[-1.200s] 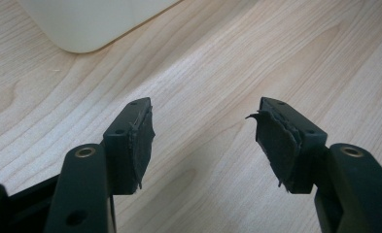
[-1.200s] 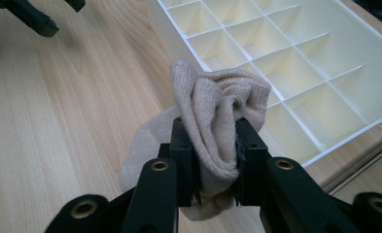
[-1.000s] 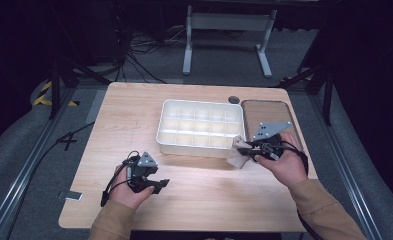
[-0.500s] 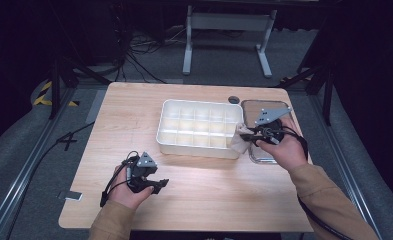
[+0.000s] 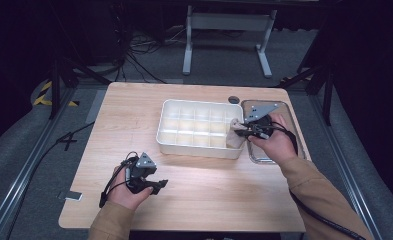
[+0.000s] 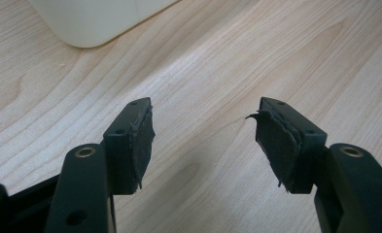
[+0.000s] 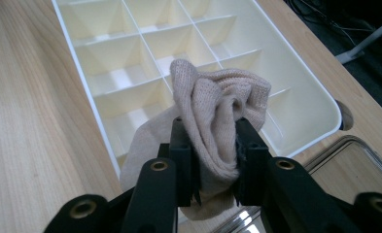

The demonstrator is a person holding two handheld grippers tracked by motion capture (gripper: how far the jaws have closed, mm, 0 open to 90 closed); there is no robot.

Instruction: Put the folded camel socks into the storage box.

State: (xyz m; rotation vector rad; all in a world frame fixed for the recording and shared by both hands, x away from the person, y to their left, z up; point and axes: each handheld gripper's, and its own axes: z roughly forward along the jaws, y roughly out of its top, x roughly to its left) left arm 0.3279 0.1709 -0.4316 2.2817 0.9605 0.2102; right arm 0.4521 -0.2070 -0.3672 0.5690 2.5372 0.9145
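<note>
One beige knitted sock (image 7: 213, 121) is pinched in your right gripper (image 7: 212, 160), whose fingers (image 7: 184, 155) are closed on it above the near right corner of the white divided plastic tray (image 5: 184, 142). Next, probably lower it into a compartment. Your left gripper (image 6: 203, 141) rests low over the wooden desk (image 5: 224, 190), fingers wide apart and empty.

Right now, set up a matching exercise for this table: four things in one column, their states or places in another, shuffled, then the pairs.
Things:
1. left hand-held gripper
2. right hand-held gripper
3. white divided tray
4. clear lid

States or places:
A. lies flat beside the tray's right end
B. jaws apart over bare wood
C. mid-table, compartments bare
D. clamped on a beige sock

Pairs: 1-B, 2-D, 3-C, 4-A
</note>
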